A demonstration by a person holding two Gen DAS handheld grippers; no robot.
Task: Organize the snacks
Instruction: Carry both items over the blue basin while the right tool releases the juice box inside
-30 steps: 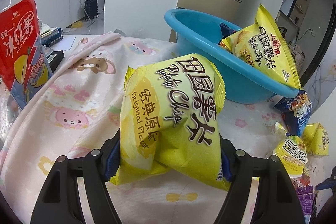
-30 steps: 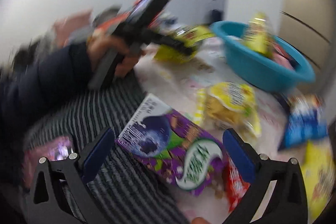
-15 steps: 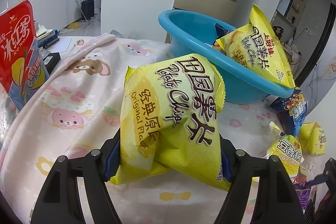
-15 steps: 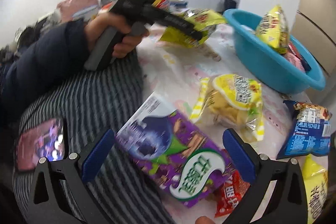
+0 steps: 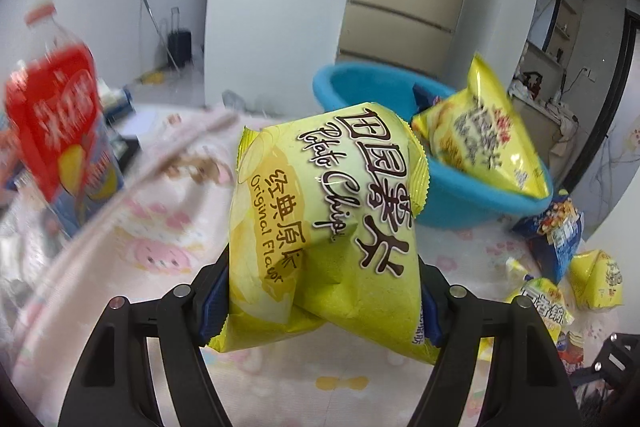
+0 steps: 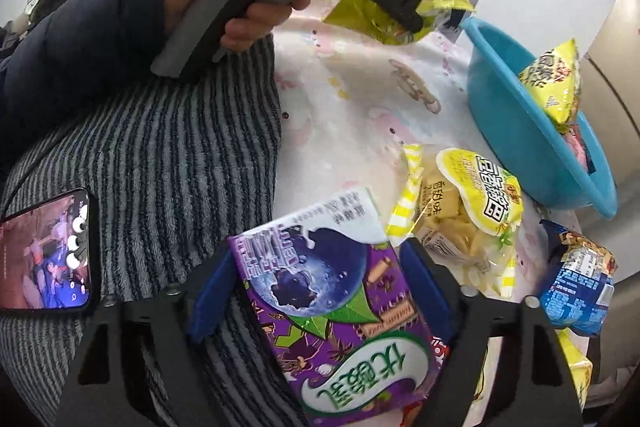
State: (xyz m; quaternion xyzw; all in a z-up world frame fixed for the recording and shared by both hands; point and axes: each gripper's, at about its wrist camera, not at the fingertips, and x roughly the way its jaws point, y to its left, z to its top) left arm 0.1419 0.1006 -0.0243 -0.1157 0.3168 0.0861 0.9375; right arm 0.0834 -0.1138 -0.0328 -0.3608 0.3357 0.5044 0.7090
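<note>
My left gripper is shut on a yellow potato chip bag and holds it above the pink cartoon tablecloth; it also shows in the right wrist view near the rim of the blue basin. The basin holds another yellow chip bag. My right gripper has its blue pads closed against the sides of a purple box lying at the table's near edge.
A red iced-tea bottle stands at the left. A yellow clear-window snack bag, a blue snack bag and small yellow packets lie by the basin. A phone rests on the striped lap.
My right gripper has closed from wide open onto the purple box. My left gripper has carried the chip bag nearer the basin.
</note>
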